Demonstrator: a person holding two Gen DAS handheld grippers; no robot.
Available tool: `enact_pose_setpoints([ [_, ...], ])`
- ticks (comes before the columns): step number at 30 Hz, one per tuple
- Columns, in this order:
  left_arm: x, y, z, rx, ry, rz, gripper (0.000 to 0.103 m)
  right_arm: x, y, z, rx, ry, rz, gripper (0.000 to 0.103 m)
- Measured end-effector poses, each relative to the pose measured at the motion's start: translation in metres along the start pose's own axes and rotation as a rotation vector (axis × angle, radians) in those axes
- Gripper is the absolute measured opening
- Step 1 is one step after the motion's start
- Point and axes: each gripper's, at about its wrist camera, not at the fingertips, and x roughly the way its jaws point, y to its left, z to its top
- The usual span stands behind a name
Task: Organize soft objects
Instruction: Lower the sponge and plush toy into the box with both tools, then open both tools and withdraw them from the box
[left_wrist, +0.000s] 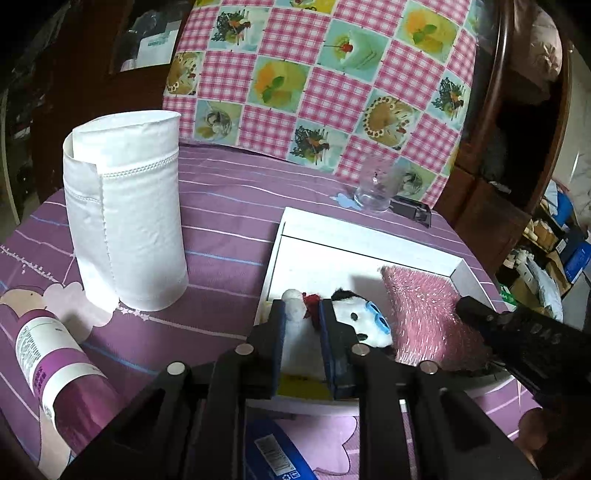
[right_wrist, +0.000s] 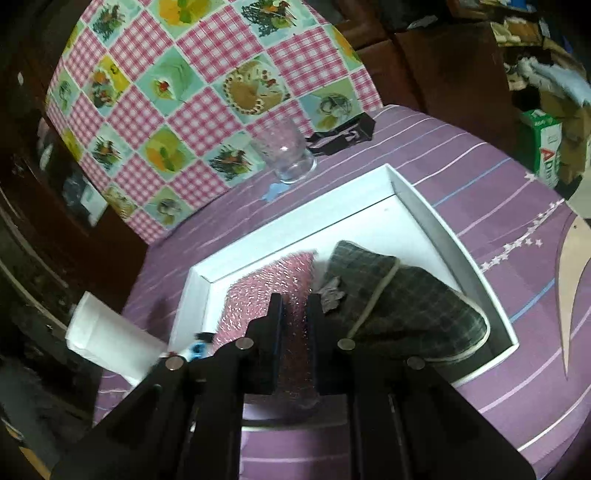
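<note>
My left gripper (left_wrist: 301, 312) hangs over the near-left corner of a white box (left_wrist: 332, 236), shut on the white body of a small plush toy (left_wrist: 295, 332). The toy's black-and-white head with blue eyes (left_wrist: 369, 325) sticks out past the right finger. My right gripper (right_wrist: 294, 301) is shut on a pink sparkly cloth (right_wrist: 273, 284) that droops into the box (right_wrist: 424, 206). In the left wrist view the same pink cloth (left_wrist: 421, 317) shows beside the toy. A grey plaid cloth (right_wrist: 406, 299) lies folded in the box's right half.
A toilet paper roll (left_wrist: 125, 221) stands left of the box on the purple striped tablecloth (left_wrist: 221, 206). A purple bottle (left_wrist: 55, 362) lies at the near left. A clear glass (left_wrist: 376, 188) and a small black object (left_wrist: 412, 210) sit behind the box, before a pink checked backdrop (left_wrist: 325, 74).
</note>
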Motion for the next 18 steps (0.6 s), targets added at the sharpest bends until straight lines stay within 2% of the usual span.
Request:
enact_pose_setpoints([
  [2, -0.003, 0.001, 0.0, -0.006, -0.001, -0.01, 0.028, 0.0, -0.001, 0.0, 0.0, -0.002, 0.005, 0.014],
  [3, -0.004, 0.003, 0.0, -0.014, 0.0, -0.015, 0.037, 0.0, -0.001, 0.001, -0.004, 0.0, 0.005, 0.015],
  [4, -0.006, 0.006, 0.001, -0.029, 0.002, -0.026, 0.05, 0.0, -0.001, 0.0, -0.013, 0.0, 0.004, 0.015],
  [6, -0.009, 0.012, 0.003, -0.06, -0.001, -0.047, 0.067, -0.002, 0.001, -0.001, -0.04, -0.003, -0.005, 0.016],
  [7, -0.011, 0.016, 0.003, -0.077, -0.008, -0.058, 0.071, -0.003, 0.001, -0.001, -0.049, -0.007, -0.009, 0.016],
  [13, -0.021, 0.023, 0.006, -0.093, -0.011, -0.094, 0.076, -0.009, -0.003, -0.002, -0.02, -0.014, -0.006, 0.02],
  [15, -0.025, 0.022, 0.006, -0.086, -0.026, -0.094, 0.076, -0.013, -0.004, -0.001, -0.024, -0.016, -0.02, 0.028],
  [17, -0.029, 0.019, 0.006, -0.063, -0.035, -0.098, 0.076, -0.017, -0.003, -0.001, -0.037, -0.026, -0.021, 0.047],
  [18, -0.031, 0.017, 0.006, -0.048, -0.041, -0.095, 0.076, -0.02, -0.002, -0.001, -0.045, -0.032, -0.016, 0.049],
])
